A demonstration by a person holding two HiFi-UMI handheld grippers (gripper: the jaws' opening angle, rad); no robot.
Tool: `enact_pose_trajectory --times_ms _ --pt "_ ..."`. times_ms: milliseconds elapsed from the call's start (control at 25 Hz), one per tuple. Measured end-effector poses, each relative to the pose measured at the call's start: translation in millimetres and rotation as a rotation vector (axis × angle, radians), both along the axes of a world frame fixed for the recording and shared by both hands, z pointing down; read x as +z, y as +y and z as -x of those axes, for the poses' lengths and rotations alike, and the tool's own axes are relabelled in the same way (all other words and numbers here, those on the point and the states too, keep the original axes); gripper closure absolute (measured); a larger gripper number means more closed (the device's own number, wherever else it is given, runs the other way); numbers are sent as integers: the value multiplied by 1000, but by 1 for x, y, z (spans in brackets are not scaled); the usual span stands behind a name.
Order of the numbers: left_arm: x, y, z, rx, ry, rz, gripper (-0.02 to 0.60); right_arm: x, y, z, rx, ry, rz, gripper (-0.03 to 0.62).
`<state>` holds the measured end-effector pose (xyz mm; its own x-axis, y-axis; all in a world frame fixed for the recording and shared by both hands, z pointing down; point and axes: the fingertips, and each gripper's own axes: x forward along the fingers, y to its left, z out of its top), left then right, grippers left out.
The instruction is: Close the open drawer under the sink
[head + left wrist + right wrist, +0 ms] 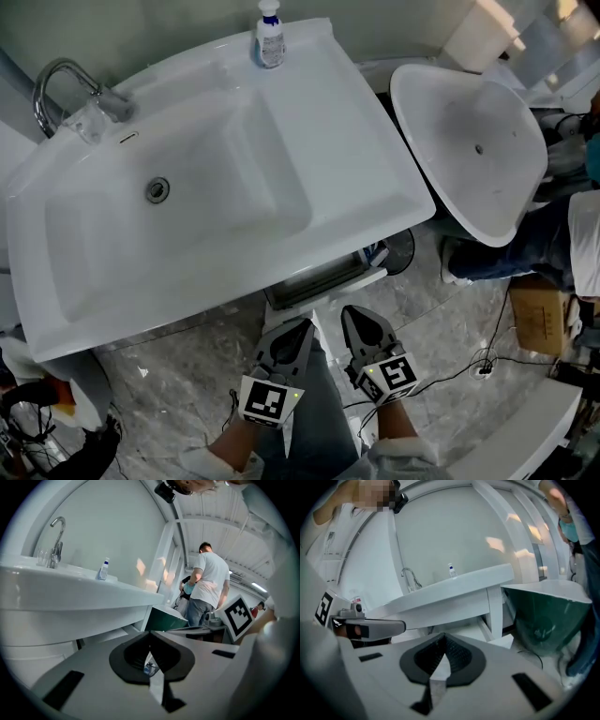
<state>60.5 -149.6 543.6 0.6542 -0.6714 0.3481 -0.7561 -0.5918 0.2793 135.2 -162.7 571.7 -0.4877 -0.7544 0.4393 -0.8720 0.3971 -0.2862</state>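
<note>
The left gripper (296,332) and right gripper (355,319) both have their jaws pressed together, holding nothing. Just ahead of their tips, the open drawer (323,279) juts from under the sink (361,141). It looks rigid and probably runs on slides, so a flat push against its front panel should suit.

- Curved chrome tap (111,101).
- Small white pump bottle with blue label (269,36), right of the tap.
- Loose white oval ceramic basin (473,141), tilted, far right of the tap.
- Brown cardboard box (536,321), farther right still.
</note>
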Motion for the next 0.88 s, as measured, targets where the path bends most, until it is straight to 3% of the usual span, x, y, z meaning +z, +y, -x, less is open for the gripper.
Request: enact_pose_trajectory --times_ms 360,600,880 --pt "54 14 -13 20 -54 74 566 52 6 -8 -14 33 49 583" --pt "84 19 -11 -34 -49 124 566 79 5 -9 3 36 94 583" --pt "110 21 -9 -21 -142 142 566 93 3 -6 8 35 129 583"
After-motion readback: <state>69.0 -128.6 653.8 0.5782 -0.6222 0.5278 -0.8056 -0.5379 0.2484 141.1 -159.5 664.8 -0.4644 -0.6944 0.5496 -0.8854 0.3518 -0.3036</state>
